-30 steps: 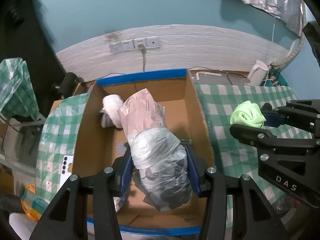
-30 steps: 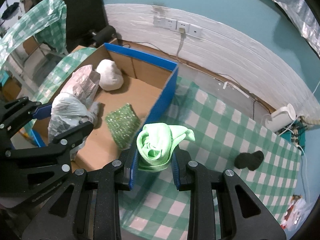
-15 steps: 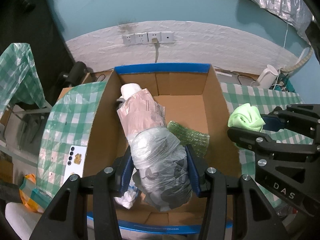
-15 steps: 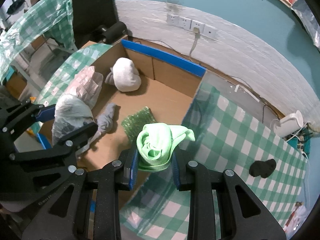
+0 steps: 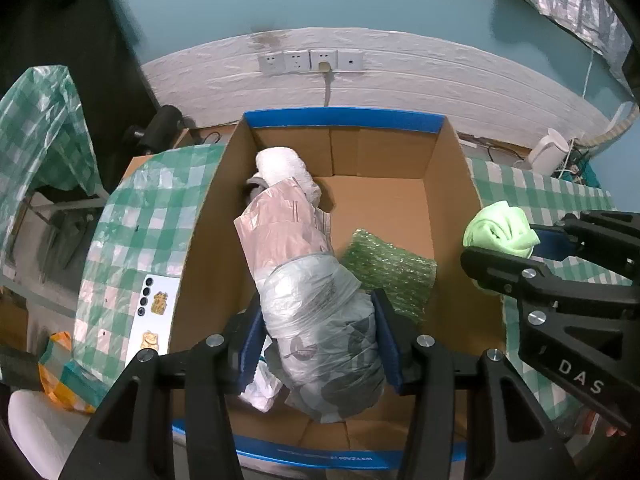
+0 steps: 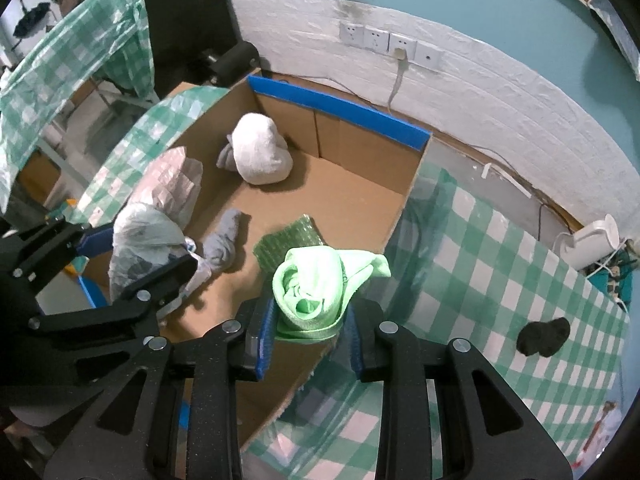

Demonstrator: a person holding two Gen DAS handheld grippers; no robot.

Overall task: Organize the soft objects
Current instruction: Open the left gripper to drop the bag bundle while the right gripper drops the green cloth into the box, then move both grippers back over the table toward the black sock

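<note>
1. Clamped in the left tool point(image 5: 318, 336): plastic-wrapped bundle point(image 5: 312, 292), grey-clear film at the near end, pinkish film at the far end; long axis running away from the camera toward the back wall of the cardboard box point(image 5: 448, 208), hanging over the box's left half.
2. Clenched in the right tool point(image 6: 310, 332): rolled green cloth point(image 6: 316, 284), roll's open end facing the camera, a loose flap trailing to the right, held above the box's right wall.
3. Lying on the box floor: white rolled towel point(image 6: 260, 152) in the far left corner, green bubble wrap point(image 5: 384, 268) near the middle, grey sock point(image 6: 224, 240) beside the bundle.
4. Readable: "DAS" in white on the right tool's black body, left wrist view only; small white print on the box's blue near rim, too small to read.
5. Left wrist view only: white card with gold emblems point(image 5: 154, 312) on the green checked cloth left of the box.
6. Right wrist view only: black soft lump point(image 6: 544, 336) on the checked counter point(image 6: 480, 264), well apart from the box; grey sock too.
7. Both views: wall sockets point(image 5: 310, 62) with one plug, white kettle point(image 6: 592, 240) at the far right.
</note>
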